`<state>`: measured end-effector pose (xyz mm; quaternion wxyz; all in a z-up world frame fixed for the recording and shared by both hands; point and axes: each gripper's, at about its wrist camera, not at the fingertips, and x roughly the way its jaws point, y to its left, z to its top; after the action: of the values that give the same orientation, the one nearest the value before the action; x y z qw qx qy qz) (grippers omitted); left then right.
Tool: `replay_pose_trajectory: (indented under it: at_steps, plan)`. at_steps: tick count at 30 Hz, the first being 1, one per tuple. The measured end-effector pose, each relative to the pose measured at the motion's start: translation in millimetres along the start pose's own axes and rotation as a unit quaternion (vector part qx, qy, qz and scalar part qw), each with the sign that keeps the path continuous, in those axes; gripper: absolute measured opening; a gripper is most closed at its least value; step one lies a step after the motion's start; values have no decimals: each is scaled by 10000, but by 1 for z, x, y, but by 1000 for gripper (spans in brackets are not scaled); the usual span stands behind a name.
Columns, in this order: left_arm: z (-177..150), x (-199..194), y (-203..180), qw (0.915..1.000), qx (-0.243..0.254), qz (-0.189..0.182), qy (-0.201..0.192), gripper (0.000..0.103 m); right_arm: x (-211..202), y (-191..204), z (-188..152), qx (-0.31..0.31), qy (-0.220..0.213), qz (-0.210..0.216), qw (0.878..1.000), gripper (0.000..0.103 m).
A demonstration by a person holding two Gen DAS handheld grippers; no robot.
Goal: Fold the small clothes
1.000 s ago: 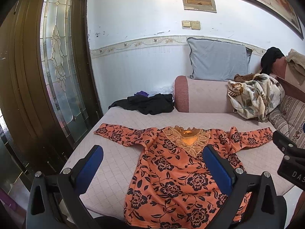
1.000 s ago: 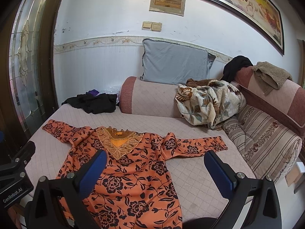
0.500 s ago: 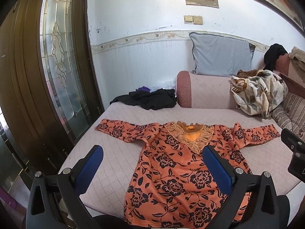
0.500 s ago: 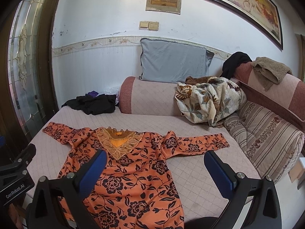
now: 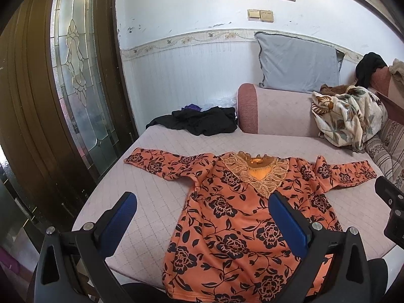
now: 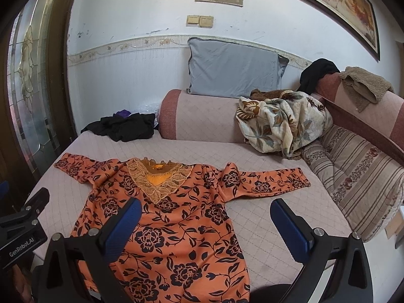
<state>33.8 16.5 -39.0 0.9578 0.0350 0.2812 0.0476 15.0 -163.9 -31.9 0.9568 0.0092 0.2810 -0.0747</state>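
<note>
Only your left wrist view takes in the tall leaded-glass door panel (image 5: 75, 80); your right one alone shows the brown towel (image 6: 366, 85) draped over the striped sofa back. Your left hand-held gripper (image 5: 202, 217) hangs with its blue ribbed pads wide apart, holding nothing. Between both views lies the orange top (image 5: 240, 217) with black flowers and a lacy V-neck, flat on the quilted pink bed cover (image 6: 265, 217), sleeves spread. Your right hand-held gripper (image 6: 205, 221) is likewise spread and empty.
</note>
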Motion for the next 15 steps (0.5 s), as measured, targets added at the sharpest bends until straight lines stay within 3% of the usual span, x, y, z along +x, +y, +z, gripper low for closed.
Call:
replay_pose_trajectory:
  at_steps: [15]
  plan:
    - [-2, -27, 18, 9997, -104, 126, -190, 103, -21, 4, 1, -30, -136, 52, 9999, 103]
